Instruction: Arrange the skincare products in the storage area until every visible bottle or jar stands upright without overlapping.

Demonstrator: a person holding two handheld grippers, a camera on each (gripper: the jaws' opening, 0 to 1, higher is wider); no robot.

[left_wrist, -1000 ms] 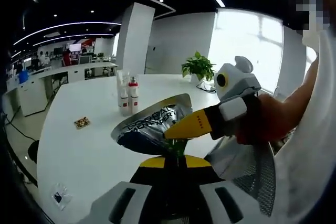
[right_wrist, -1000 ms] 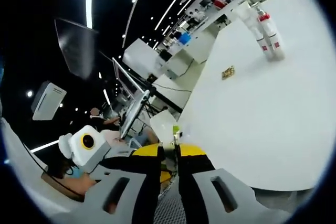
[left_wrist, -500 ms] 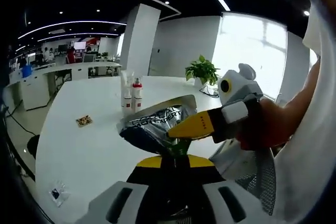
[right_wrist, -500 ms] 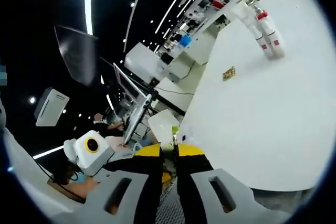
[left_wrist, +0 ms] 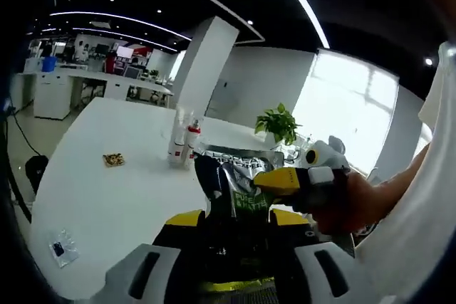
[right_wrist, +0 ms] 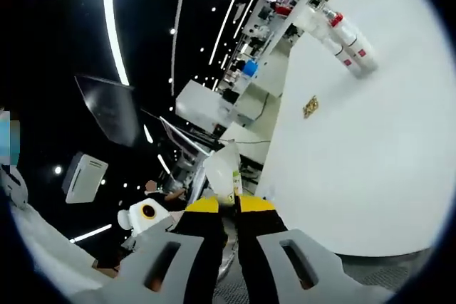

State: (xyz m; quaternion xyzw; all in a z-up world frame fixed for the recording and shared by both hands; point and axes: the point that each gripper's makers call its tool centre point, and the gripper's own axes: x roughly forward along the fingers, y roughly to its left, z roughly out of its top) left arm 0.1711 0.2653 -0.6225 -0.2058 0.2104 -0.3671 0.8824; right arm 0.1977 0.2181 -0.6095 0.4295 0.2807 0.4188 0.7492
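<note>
Gripping one silver-and-black sachet (left_wrist: 235, 176) from two sides above the white table (left_wrist: 107, 197).
Left gripper (left_wrist: 239, 211) is pinching its lower edge, and right gripper (right_wrist: 226, 201) is clamping it too, jaws closed; its crinkled foil is carrying printed lettering and a green patch. Two red-capped white bottles (left_wrist: 182, 146) are standing upright together, well beyond it.

Open white tabletop, a few small obstacles far out

In the left gripper view the broad white table (left_wrist: 107, 176) lies bare across most of its surface. Two upright white bottles with red caps (left_wrist: 184, 149) stand together mid-table, a small brown patterned packet (left_wrist: 112, 159) lies well apart to their left, and a clear plastic sachet (left_wrist: 62, 249) sits near the table's near edge.
</note>
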